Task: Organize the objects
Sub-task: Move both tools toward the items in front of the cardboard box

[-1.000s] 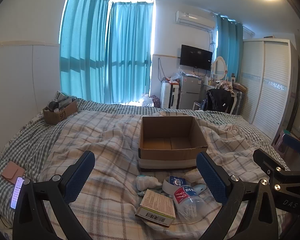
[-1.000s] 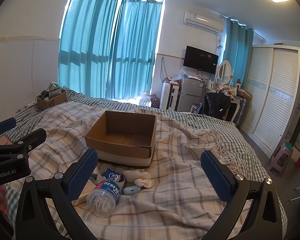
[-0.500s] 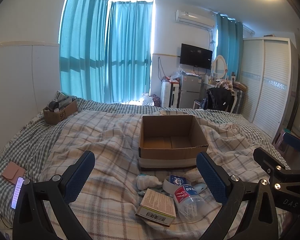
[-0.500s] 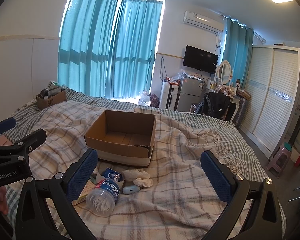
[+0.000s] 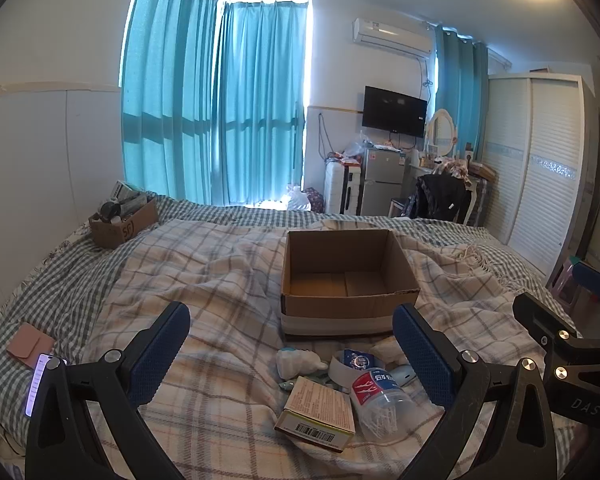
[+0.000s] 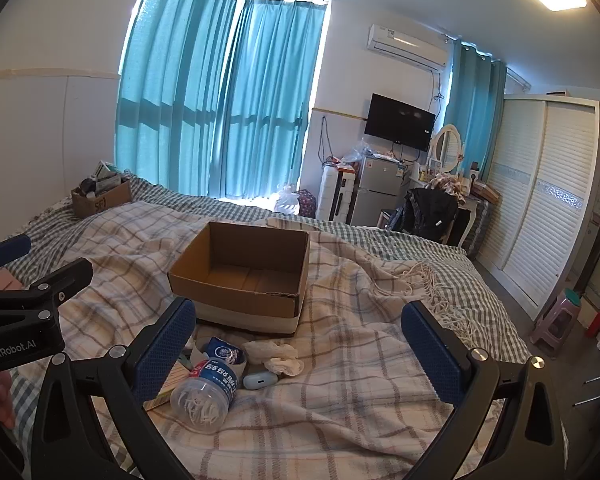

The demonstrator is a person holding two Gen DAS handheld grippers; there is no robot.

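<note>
Bed (image 5: 204, 280) covered by a soft plaid blanket, cream with brown and grey lines, wrinkled; a green-white gingham sheet shows around its edges.

One open cardboard box (image 5: 348, 280), square, brown corrugated walls, pale band around its base. It sits on the blanket near mid-bed. Nothing seen inside it; bare flaps at the bottom.

Loose pile on the blanket, just in front of the box:
- one clear plastic jar (image 5: 380, 400) lying on its side, red-blue label, full of white cotton swabs; seen also from the right wrist (image 6: 206, 392).
- one flat cardboard packet (image 5: 320, 412), tan face, barcode on its end, touching the jar.
- one roll of tape (image 5: 352, 362), white, with a blue printed item in its hole.
- one crumpled white tissue or cloth (image 6: 276, 356).
- one small pale-blue rounded case (image 6: 260, 380), smooth plastic, beside the jar.
- one white lumpy object (image 5: 298, 362), left of the roll; cannot tell what it is.

Second, smaller cardboard box (image 5: 122, 224) at the far left bed corner, crammed with mixed items.

Pink wallet (image 5: 30, 346) and a lit phone (image 5: 36, 384) lie on the gingham at the near left.

Left claw (image 5: 292, 356): blue ribbed pads wide apart, holding nothing, above the pile. Right claw (image 6: 300, 356): pads wide apart, holding nothing, above the blanket right of the pile.
</note>
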